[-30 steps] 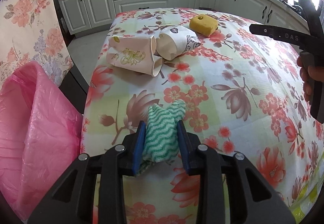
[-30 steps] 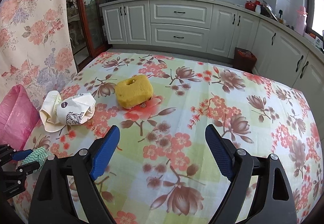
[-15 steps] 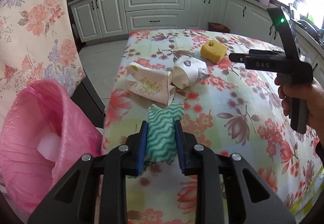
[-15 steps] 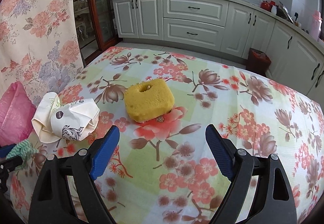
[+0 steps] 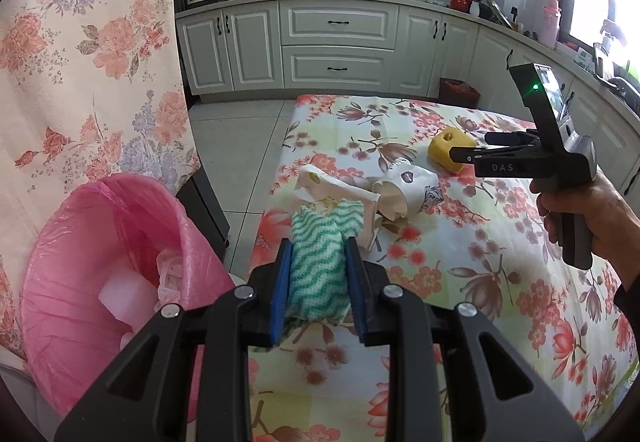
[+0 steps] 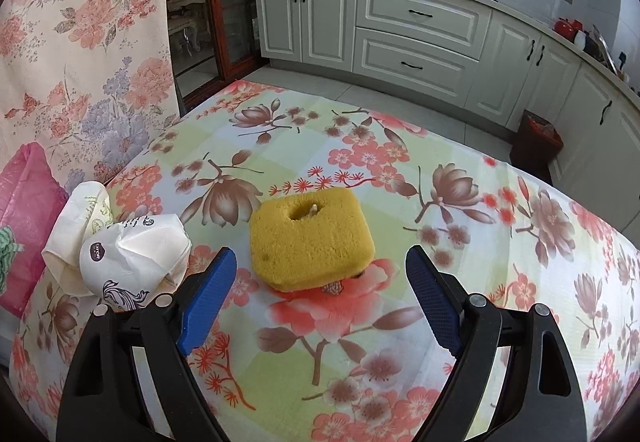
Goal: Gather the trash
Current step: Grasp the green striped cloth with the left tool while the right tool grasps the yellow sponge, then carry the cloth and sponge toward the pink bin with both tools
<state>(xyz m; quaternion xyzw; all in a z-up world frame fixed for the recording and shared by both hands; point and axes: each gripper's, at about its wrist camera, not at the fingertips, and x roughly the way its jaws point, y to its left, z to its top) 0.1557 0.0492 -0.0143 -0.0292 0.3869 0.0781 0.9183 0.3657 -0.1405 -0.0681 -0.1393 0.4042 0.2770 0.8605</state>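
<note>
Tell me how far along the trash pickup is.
Done: the pink-lined bin already holds some white scraps. In hand: the left gripper is shut on a green-and-white wavy cloth; the open right gripper faces the yellow sponge. Left: that sponge and two crushed paper cups.

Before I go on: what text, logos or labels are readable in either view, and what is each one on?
"DAS": on the black body of the right claw, seen from the left wrist view.
Round dark logo on the crumpled paper cup: lettering there, too small and warped to read.
Other crumpled paper cup: printed pattern only, no legible words.
Nothing else readable.
</note>
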